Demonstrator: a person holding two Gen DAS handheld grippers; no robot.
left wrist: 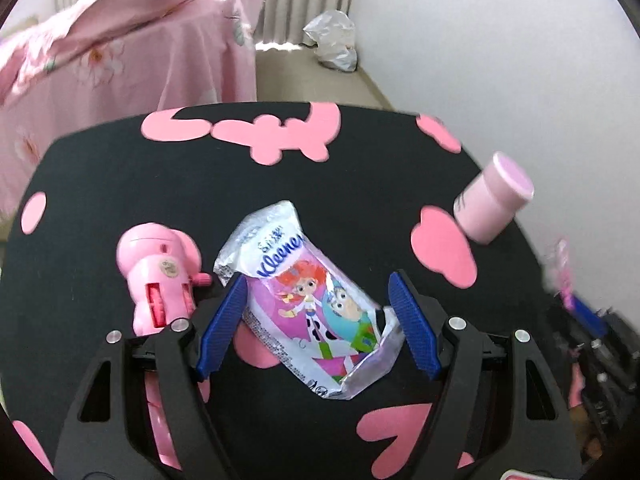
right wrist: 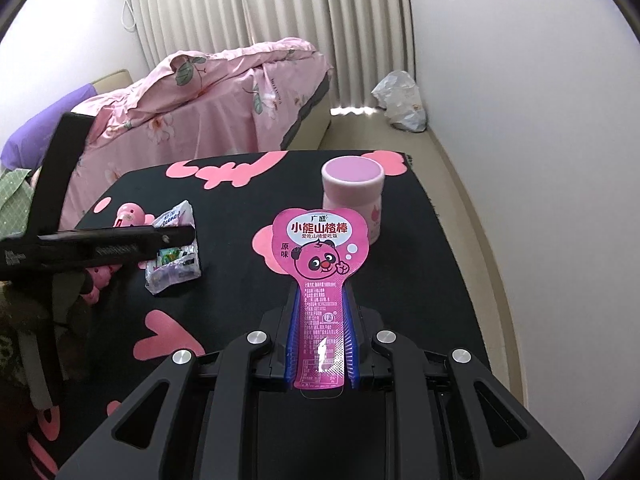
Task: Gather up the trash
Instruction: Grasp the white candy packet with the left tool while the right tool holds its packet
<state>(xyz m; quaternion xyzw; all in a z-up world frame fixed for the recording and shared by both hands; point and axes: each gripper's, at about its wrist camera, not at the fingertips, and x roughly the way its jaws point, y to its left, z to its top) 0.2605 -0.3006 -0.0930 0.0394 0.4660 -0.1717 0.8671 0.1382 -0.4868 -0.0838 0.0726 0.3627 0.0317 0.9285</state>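
A Kleenex tissue pack point(left wrist: 308, 304) with cartoon figures lies on the black table point(left wrist: 120, 184) between the blue pads of my left gripper point(left wrist: 316, 280). The gripper is open and straddles the pack, with its left pad right against the pack's edge. In the right wrist view the same pack point(right wrist: 172, 276) lies under the left gripper's black body. My right gripper point(right wrist: 320, 292) is shut on a pink spoon-shaped snack wrapper point(right wrist: 320, 240) with a panda face, which sticks out forward above the table point(right wrist: 420, 280).
A pink lidded jar point(left wrist: 492, 200) point(right wrist: 352, 196) stands at the table's right. A pink plastic toy point(left wrist: 156, 276) point(right wrist: 128, 214) lies left of the pack. Beyond the table are a bed with a pink floral cover point(right wrist: 208, 112) and a white plastic bag point(right wrist: 400, 100) on the floor.
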